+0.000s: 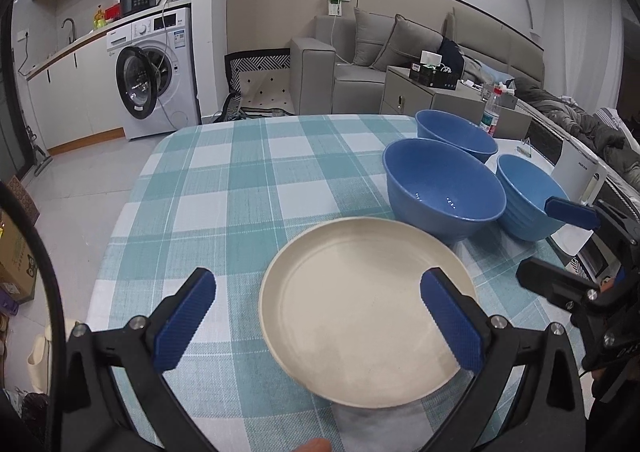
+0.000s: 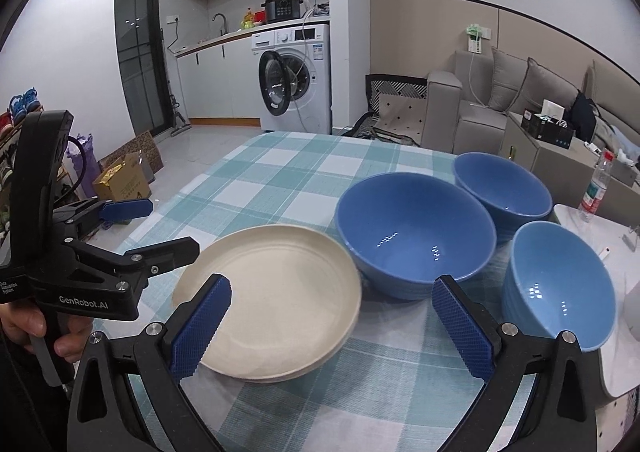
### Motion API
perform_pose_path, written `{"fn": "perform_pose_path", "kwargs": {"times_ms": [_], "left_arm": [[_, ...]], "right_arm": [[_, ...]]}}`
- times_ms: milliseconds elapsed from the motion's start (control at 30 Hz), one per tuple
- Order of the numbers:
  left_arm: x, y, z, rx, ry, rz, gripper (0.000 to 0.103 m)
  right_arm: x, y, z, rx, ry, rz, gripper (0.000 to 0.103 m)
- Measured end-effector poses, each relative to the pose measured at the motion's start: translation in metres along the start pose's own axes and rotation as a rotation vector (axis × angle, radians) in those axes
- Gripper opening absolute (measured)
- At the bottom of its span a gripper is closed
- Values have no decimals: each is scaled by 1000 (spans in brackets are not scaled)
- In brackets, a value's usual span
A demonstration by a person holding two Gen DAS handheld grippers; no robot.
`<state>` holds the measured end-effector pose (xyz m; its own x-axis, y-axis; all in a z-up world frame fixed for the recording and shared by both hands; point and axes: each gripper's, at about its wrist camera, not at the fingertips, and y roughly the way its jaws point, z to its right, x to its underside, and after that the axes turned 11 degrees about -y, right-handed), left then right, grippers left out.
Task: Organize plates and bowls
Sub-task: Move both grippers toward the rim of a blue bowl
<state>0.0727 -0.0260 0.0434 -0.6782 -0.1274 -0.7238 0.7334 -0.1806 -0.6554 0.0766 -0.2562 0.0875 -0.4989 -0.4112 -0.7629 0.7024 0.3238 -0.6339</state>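
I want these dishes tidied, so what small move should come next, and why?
Probably ease the open right gripper forward and right to the nearest small blue bowl, to nest it in the large blue bowl; both grippers hold nothing, and three bowls sit apart.

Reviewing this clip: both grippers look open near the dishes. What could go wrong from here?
1. The round cream plate lies flat on the checked tablecloth; the open left gripper may struggle to get a finger under its low rim and push it instead.
2. The plate sits close beside the large blue bowl; sliding it could knock them together.
3. The light blue bowl stands near the table's edge; the open right gripper could nudge it off.
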Motion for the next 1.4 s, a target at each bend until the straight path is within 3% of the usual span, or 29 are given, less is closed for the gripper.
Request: {"fn": "perform_pose_path", "kwargs": {"times_ms": [367, 933, 1400], "left_arm": [[-24, -3, 19, 26, 57, 51, 103], [-62, 16, 41, 74, 75, 60, 103], [-83, 43, 53, 94, 74, 17, 103]], "right_arm": [[-21, -32, 30, 73, -14, 49, 102], [-46, -28, 56, 148, -77, 37, 102], [-53, -30, 120, 221, 37, 22, 102]]}}
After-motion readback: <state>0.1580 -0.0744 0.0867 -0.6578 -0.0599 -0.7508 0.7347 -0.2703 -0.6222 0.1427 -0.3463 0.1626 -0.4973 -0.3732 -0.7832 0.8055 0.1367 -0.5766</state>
